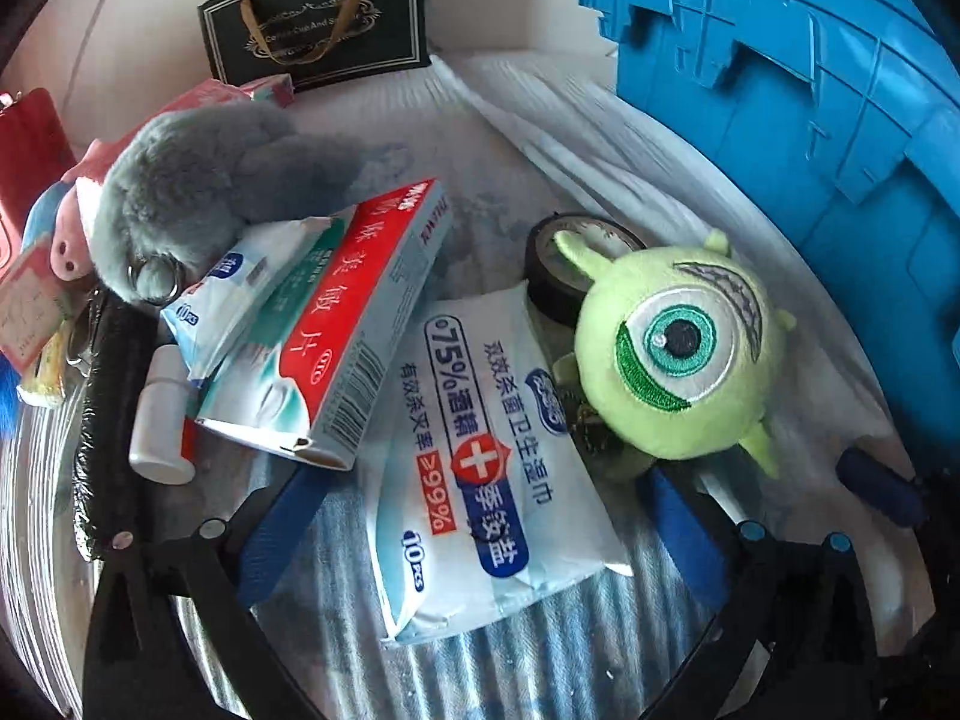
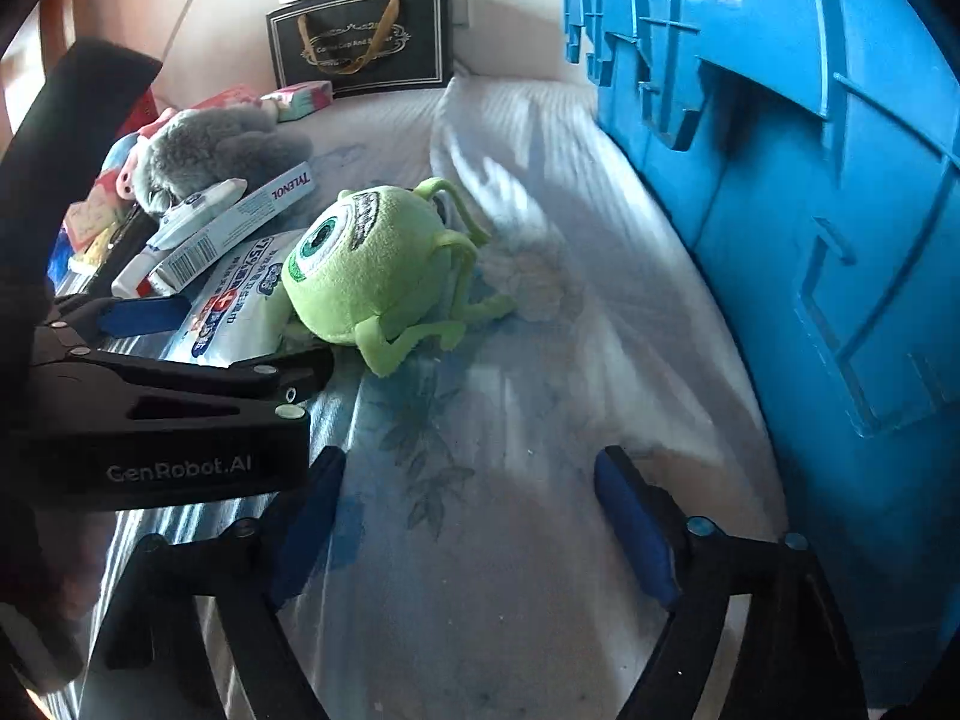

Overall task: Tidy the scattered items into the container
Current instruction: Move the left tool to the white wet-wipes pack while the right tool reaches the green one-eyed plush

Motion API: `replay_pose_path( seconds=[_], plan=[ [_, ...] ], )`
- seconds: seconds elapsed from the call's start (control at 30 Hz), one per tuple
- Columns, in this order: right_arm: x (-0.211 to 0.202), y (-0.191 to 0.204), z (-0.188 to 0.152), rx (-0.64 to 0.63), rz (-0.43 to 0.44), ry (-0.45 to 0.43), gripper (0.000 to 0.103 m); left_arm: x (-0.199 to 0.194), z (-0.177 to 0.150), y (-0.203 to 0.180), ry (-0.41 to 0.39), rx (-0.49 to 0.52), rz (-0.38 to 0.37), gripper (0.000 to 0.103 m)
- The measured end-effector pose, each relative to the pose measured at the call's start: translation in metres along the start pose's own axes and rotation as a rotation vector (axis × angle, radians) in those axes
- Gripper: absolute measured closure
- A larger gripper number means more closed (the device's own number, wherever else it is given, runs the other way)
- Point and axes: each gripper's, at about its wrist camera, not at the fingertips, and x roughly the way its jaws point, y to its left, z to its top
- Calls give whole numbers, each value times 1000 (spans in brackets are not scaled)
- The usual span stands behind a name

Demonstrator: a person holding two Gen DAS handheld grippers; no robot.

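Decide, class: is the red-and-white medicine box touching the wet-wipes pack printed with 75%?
Touching. In the left wrist view the medicine box lies tilted, its barcode end overlapping the left edge of the wet-wipes pack with no gap.

Green one-eyed plush [image 1: 678, 348] lies beside blue crate [image 1: 810, 90].

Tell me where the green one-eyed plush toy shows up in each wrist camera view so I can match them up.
Left wrist view: the green one-eyed plush toy sits right of centre, against the wet wipes pack.
Right wrist view: the same toy lies left of centre on the bedsheet, eye facing upper left.
Shared landmark: the blue crate fills the right side of both views.
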Motion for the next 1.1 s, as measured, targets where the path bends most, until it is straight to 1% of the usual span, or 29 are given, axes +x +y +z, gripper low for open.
replay_pose_path(
  seconds=[0.03, 0.1, 0.13, 0.17, 0.2, 0.3, 0.4, 0.5, 0.53, 0.57, 0.63, 0.7, 0.8, 0.83, 0.87, 1.0, 1.03, 1.1],
  plan=[
    [-2, -2, -1, 9, 7, -4, 25, 0, 1, 3, 3, -10, 3, 0],
    [-4, -3, -1, 14, 16, -4, 26, -8, -1, 13, -15, -37, 25, 16],
    [-6, -2, -2, 9, 12, 2, 26, -11, -3, 21, -18, -51, 31, 26],
    [-9, 0, -1, 2, 13, 4, 26, -15, -5, 32, -15, -65, 47, 28],
    [-12, 3, 1, -3, 21, -4, 26, -16, -8, 40, -14, -78, 53, 28],
    [-26, 12, 12, -11, 52, -69, 26, -19, -12, 54, -8, -96, 65, 28],
    [-21, 24, 31, -23, 75, -108, 26, -19, -12, 58, -9, -112, 53, 28],
    [-8, 35, 49, -37, 66, -116, 26, -18, -11, 55, -29, -95, 68, 27],
    [-3, 37, 53, -37, 59, -120, 29, -17, -10, 57, -37, -102, 62, 25],
    [5, 38, 60, -26, 55, -121, 29, -16, -9, 57, -46, -99, 65, 25],
    [16, 33, 63, 1, 84, -115, 28, -15, -9, 59, -78, -103, 67, 22],
    [23, 30, 65, 15, 116, -116, 26, -14, -8, 58, -75, -100, 63, 20],
    [28, 26, 67, 25, 131, -112, 23, -9, -6, 55, -63, -79, 47, 10],
    [24, 25, 66, 18, 121, -122, 22, -7, -5, 54, -58, -72, 43, 6],
    [21, 25, 65, 7, 107, -134, 22, -7, -4, 53, -55, -69, 42, 5],
    [19, 28, 68, -32, 88, -148, 23, -4, -2, 56, -55, -77, 43, 4],
    [20, 27, 68, -24, 99, -150, 23, -4, -2, 56, -55, -77, 43, 4],
    [27, 22, 67, 16, 144, -106, 22, -5, -2, 56, -55, -68, 51, 5]
  ],
)
